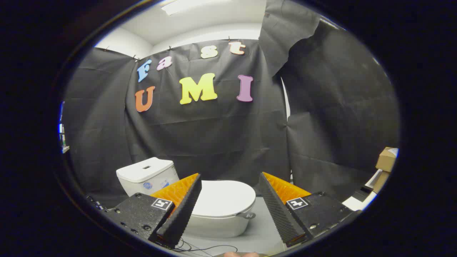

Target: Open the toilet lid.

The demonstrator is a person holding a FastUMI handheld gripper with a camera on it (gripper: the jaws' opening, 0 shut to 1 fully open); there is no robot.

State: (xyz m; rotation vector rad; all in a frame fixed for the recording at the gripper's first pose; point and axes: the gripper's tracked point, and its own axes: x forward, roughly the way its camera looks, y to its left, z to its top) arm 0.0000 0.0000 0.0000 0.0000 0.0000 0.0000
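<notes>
- Black cloth wall (214, 142) hangs well beyond the claw, wrapping behind and to both sides of the toilet; white ceiling (200, 25) shows above its top edge.
- Grey floor (262, 228) runs under the toilet and on between the fingers, bare to the right of the bowl.
- Toilet (217, 221) stands ahead of the claw, angled, with its tank (146, 175) beyond the left finger.
- Toilet lid (223, 198) is down flat on the bowl, its front edge facing the gap; small grey tab (248, 215) sticks out at the rim toward the right finger.
- Claw (230, 178) spread wide, nothing between the fingers, no contact with the lid.
- Cardboard boxes (385, 160) sit far right, well apart from the toilet.
- Thin black cables (200, 247) lie on the floor below the bowl, near the left finger.
</notes>
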